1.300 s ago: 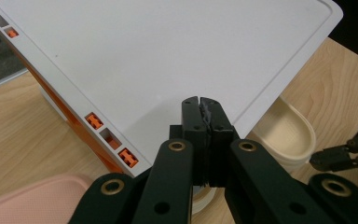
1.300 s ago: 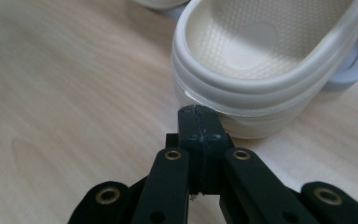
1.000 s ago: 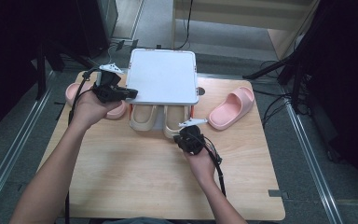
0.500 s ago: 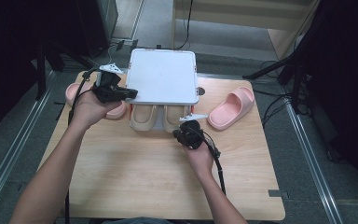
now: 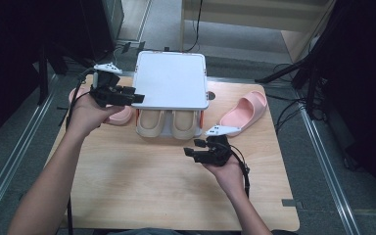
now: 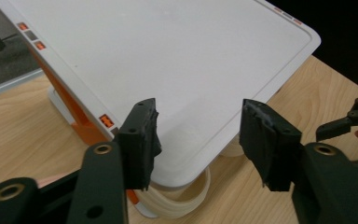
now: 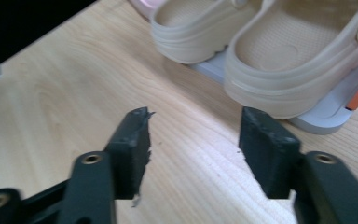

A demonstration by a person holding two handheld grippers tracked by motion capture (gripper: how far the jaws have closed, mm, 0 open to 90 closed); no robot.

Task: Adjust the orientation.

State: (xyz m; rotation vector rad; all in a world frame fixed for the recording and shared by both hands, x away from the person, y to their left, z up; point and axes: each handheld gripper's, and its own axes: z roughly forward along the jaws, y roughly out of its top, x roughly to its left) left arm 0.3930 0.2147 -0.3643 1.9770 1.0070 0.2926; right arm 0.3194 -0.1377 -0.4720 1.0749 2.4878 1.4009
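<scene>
At ten o'clock, the left gripper [image 5: 138, 98] has just opened beside the white lid [image 5: 171, 81]. The right gripper [image 5: 190, 151], at five o'clock, has just opened too, empty, near the beige shoes [image 5: 170, 123].

the right gripper [image 5: 192, 149] has drawn back from the beige clogs [image 5: 170, 122] toward the person, and its jaws have just been opening (nothing between them). the left gripper [image 5: 136, 96], at the white lid's [image 5: 171, 78] corner, has also just opened its jaws.

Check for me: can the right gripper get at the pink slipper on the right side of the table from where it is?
Probably yes. The right gripper hangs open over bare wood, and the pink slipper lies apart from the white shoe rack, with nothing on the table between them.
</scene>
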